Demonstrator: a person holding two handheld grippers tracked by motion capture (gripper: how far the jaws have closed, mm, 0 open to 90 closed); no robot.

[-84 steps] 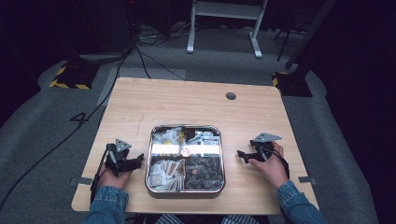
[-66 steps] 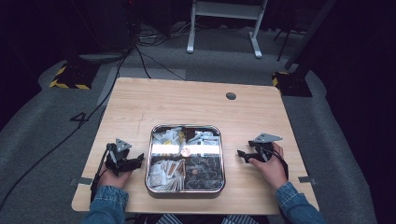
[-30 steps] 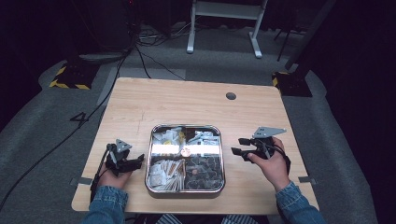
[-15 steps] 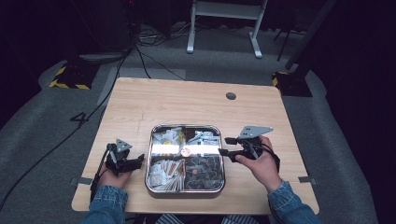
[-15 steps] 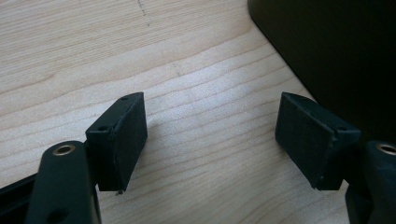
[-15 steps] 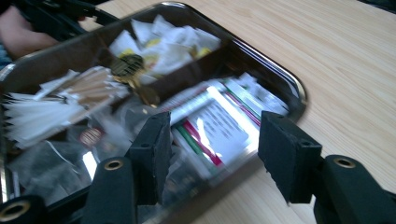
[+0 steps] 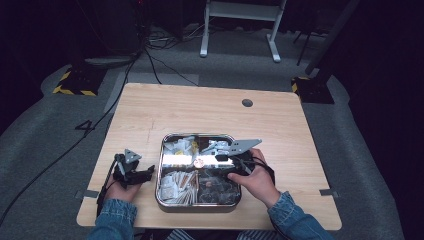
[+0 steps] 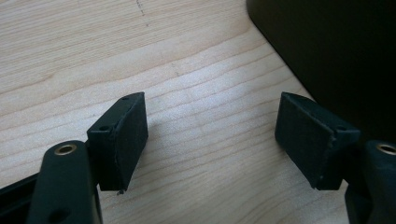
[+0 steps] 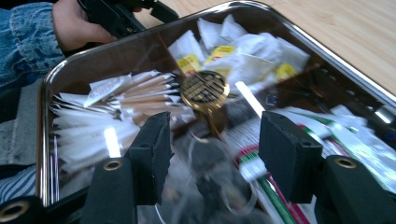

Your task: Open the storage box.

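At the middle of the lidded tray [image 7: 159,175], where its four compartments meet, sits the round brass knob [image 9: 205,90] of the clear cover, and the right gripper [image 9: 212,154] points straight at it, jaws parted with nothing between them. Packets lie under the cover: white sachets [image 9: 243,44] with yellow labels in one compartment, paper-wrapped sticks [image 9: 135,95] in another, green-and-red striped packets [image 9: 261,179] nearest the jaws. To do this well, I judge the gripper should come down so the knob sits squarely between the two pads, then close on its stem rather than its flat top, and lift straight up so the cover does not catch on the rim. The left gripper [image 8: 210,135] rests low over the bare wooden table [image 7: 200,110] just beside the tray's left edge, its jaws wide apart and empty; it could steady the tray if that slides.

Against the earliest high view, the right hand [image 7: 255,180] has left its place on the table well to the right of the tray and now reaches in over the tray's right half, while the left hand [image 7: 122,187] lies where it was
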